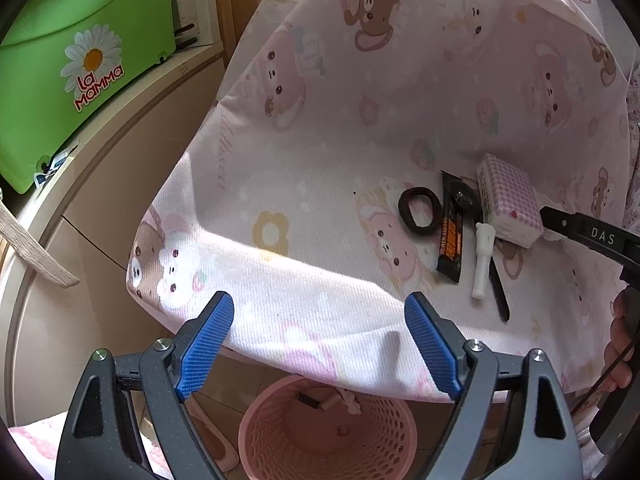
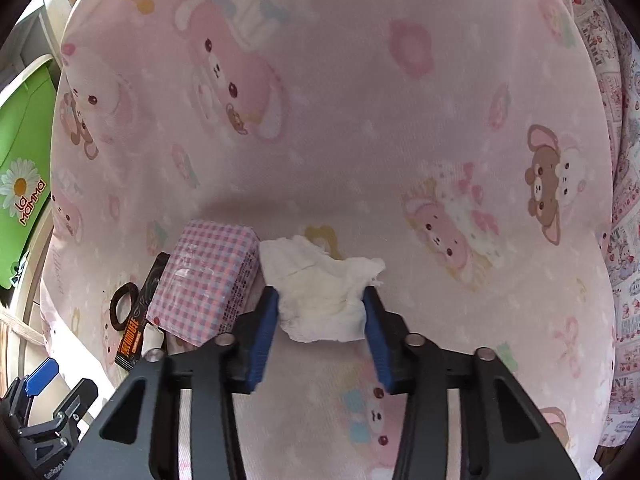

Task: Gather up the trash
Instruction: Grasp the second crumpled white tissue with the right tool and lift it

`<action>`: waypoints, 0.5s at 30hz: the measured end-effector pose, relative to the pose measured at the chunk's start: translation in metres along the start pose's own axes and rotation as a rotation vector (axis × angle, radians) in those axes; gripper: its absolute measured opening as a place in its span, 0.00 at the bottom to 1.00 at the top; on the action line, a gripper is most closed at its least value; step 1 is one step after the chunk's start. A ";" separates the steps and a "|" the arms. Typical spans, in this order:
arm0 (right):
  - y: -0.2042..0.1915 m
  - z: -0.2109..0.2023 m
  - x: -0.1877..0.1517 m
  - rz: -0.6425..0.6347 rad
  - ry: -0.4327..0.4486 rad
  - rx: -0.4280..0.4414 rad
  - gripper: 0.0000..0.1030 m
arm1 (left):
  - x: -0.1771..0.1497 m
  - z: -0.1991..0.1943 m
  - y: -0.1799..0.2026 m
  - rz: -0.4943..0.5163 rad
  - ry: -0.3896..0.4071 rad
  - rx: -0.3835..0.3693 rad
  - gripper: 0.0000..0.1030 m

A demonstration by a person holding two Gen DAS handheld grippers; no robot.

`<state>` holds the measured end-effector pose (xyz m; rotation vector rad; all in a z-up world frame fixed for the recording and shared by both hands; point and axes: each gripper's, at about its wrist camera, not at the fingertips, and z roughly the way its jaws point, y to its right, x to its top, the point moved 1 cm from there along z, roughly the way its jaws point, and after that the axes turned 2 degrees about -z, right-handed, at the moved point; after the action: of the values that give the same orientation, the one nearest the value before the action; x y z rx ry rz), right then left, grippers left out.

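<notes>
A crumpled white tissue (image 2: 324, 296) lies on the pink cartoon-print bed sheet (image 2: 360, 120). My right gripper (image 2: 320, 300) is open with the tissue between its blue pads (image 2: 266, 332), which touch its sides. Left of it lie a pink checked tissue pack (image 2: 208, 280), a black snack wrapper (image 2: 136, 320) and a black hair tie (image 2: 122, 306). In the left wrist view my left gripper (image 1: 320, 344) is open and empty at the bed edge, above a pink perforated trash basket (image 1: 328, 432). The pack (image 1: 508, 204), wrapper (image 1: 452, 232), hair tie (image 1: 420, 210) and a small white plastic piece (image 1: 484, 260) lie right of it.
A green bin (image 1: 80, 60) with a daisy label stands on a beige ledge at left. A thin black stick (image 1: 500, 296) lies beside the white piece. The basket holds a few small bits of trash. A patterned quilt (image 2: 616, 160) lies at the far right.
</notes>
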<state>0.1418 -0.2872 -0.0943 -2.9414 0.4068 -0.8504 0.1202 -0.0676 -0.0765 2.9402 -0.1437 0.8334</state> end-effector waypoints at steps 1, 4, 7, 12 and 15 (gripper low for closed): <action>-0.002 0.000 -0.001 -0.010 0.003 0.002 0.32 | 0.001 0.000 0.000 0.000 -0.006 -0.006 0.75; -0.008 -0.002 -0.003 -0.038 0.019 -0.004 0.20 | 0.004 0.000 0.001 -0.002 -0.018 -0.022 0.71; -0.004 -0.011 -0.006 -0.016 0.043 -0.005 0.16 | 0.006 -0.006 -0.001 -0.003 -0.010 -0.034 0.71; 0.009 -0.039 -0.006 0.015 0.110 0.017 0.15 | 0.008 -0.018 0.000 0.017 0.027 -0.009 0.72; 0.014 -0.059 -0.009 0.001 0.165 0.040 0.15 | 0.006 -0.022 0.001 0.014 0.032 -0.018 0.72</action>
<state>0.0997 -0.2972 -0.0504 -2.8443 0.3940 -1.0918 0.1135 -0.0670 -0.0551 2.9110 -0.1683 0.8765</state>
